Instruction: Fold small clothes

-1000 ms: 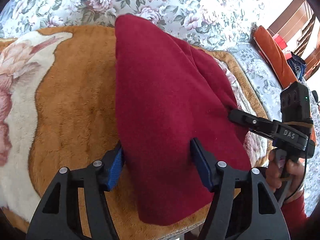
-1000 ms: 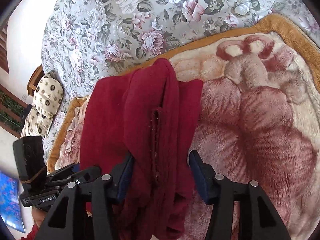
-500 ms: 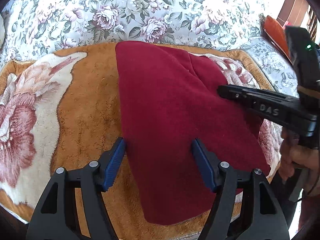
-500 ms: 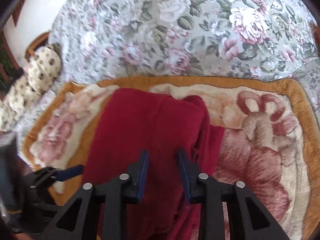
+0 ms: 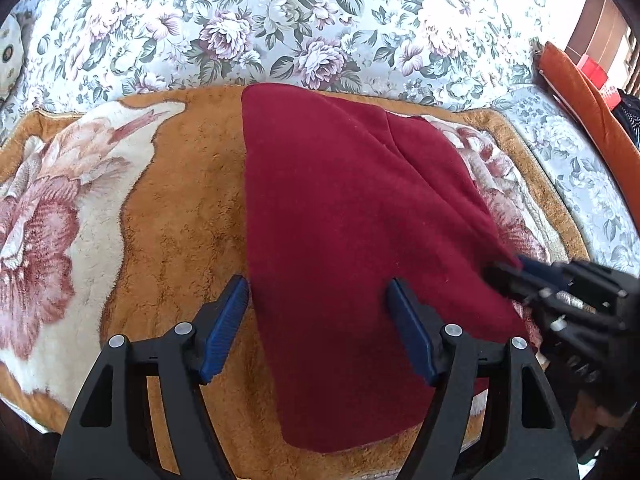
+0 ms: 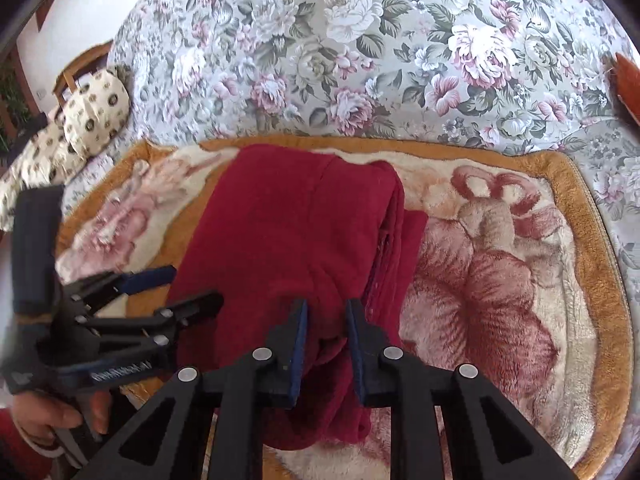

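The red garment [image 5: 352, 248] hides a wide strip of the plush blanket [image 5: 168, 216], and its own near hem disappears behind the left gripper [image 5: 320, 320]. The right gripper [image 5: 560, 300] is smeared with motion blur in the left wrist view, so its grip cannot be read there. The orange object [image 5: 580, 96] runs off the picture's edge, too cropped to identify.

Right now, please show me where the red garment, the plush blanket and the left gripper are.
red garment [image 5: 340, 220], left wrist view, flat middle.
plush blanket [image 5: 180, 208], left wrist view, bare orange area.
left gripper [image 5: 316, 300], left wrist view, between fingertips.
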`<state>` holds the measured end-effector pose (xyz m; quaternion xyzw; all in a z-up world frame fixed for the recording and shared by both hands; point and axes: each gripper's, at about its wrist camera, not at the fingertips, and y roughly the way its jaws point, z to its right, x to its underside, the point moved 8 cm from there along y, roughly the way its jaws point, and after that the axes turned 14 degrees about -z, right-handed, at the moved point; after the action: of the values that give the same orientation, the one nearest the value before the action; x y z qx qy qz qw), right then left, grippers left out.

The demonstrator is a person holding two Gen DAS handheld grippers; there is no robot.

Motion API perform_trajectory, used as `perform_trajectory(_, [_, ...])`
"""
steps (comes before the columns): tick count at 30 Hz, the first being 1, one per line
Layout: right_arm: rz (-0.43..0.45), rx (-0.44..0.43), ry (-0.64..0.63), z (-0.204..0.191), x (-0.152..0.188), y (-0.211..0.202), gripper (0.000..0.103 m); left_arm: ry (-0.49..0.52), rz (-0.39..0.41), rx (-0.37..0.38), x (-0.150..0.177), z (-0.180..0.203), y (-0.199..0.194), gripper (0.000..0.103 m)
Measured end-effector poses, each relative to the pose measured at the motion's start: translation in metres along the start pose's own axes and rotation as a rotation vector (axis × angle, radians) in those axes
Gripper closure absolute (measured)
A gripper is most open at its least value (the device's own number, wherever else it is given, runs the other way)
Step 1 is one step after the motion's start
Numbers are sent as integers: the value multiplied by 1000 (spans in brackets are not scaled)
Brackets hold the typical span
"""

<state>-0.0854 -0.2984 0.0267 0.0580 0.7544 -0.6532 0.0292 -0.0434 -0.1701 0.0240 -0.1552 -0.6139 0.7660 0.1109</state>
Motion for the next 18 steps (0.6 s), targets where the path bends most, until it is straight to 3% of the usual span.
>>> perform_trajectory(2, [5, 1, 9, 0, 7, 8, 84, 13, 10, -32, 2, 2, -3, 31])
perform_trajectory(7, [73, -24, 30, -2, 9, -25, 84, 27, 75, -112, 8, 2, -23, 31])
perform_trajectory(12, [202, -3, 51, -8, 9, -67, 76, 0, 127, -115, 13, 0, -44, 31])
perform_trajectory(18, [255, 13, 95, -11, 12, -83, 70, -24, 196, -151, 15, -2, -69, 31])
